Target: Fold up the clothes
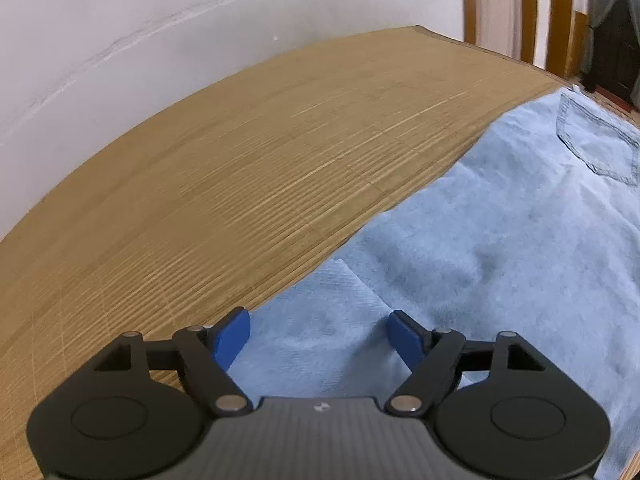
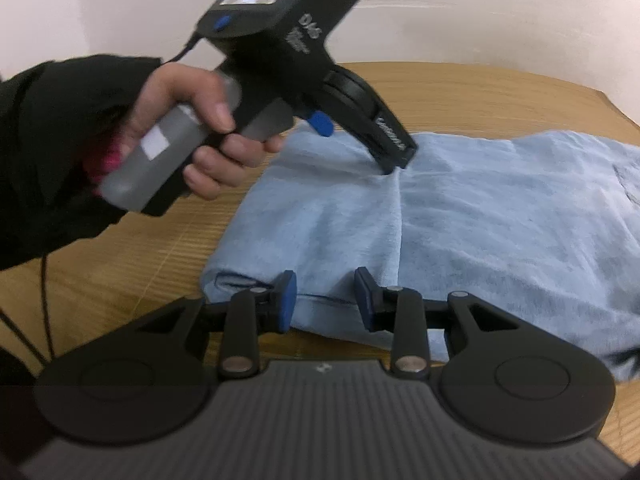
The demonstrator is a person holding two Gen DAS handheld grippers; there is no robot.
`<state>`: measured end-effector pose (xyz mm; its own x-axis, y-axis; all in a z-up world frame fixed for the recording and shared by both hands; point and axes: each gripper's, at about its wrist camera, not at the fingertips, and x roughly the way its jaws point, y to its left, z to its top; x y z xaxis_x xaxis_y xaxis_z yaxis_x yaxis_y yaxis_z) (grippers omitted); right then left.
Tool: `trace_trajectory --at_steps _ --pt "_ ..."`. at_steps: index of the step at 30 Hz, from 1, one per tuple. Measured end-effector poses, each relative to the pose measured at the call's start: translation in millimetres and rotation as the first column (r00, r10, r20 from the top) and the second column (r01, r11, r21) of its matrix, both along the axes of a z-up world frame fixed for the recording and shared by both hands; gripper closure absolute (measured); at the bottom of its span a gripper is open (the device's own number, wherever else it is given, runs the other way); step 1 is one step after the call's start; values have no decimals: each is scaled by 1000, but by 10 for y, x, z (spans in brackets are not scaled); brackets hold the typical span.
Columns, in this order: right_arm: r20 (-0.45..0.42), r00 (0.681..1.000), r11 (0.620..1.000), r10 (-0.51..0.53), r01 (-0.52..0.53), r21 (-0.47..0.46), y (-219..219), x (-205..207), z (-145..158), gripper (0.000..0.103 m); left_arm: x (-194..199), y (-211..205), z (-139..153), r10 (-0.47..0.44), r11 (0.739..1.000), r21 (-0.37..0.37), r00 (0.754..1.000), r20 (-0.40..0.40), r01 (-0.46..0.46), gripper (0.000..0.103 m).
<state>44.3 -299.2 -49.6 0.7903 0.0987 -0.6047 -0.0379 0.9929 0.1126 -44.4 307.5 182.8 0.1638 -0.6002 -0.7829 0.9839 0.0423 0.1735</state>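
A light blue garment lies flat on a bamboo-slat table, with a stitched pocket at its far end. In the left wrist view my left gripper stands wide open over the garment's left edge, with cloth under the gap but not pinched. The right wrist view shows that left gripper held in a person's hand, one fingertip down on the garment. My right gripper hovers at the near hem. Its blue pads are a little apart, and the hem shows between them unpressed.
A white wall runs behind the table. Wooden posts stand at the far right. A black sleeve and a cable hang at the left of the right wrist view. Bare table lies left of the garment.
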Motion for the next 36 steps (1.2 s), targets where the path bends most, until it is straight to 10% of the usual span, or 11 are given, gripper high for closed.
trace_trajectory --at_steps 6,10,14,26,36 --pt "15 994 994 105 -105 -3 -94 -45 63 67 -54 122 146 98 995 -6 995 26 -98 26" --pt "76 990 992 117 -112 -59 -38 -93 188 38 29 353 320 126 991 -39 992 10 -126 26" --pt "119 986 987 118 -104 -124 96 -108 258 29 232 551 369 160 985 -51 986 -45 -162 26" --pt "10 986 941 167 -156 -301 790 97 -15 30 862 1082 107 259 966 13 957 -132 -259 26" --pt "56 996 975 63 -50 -218 701 94 109 64 942 1186 -96 264 964 31 951 -158 -262 27"
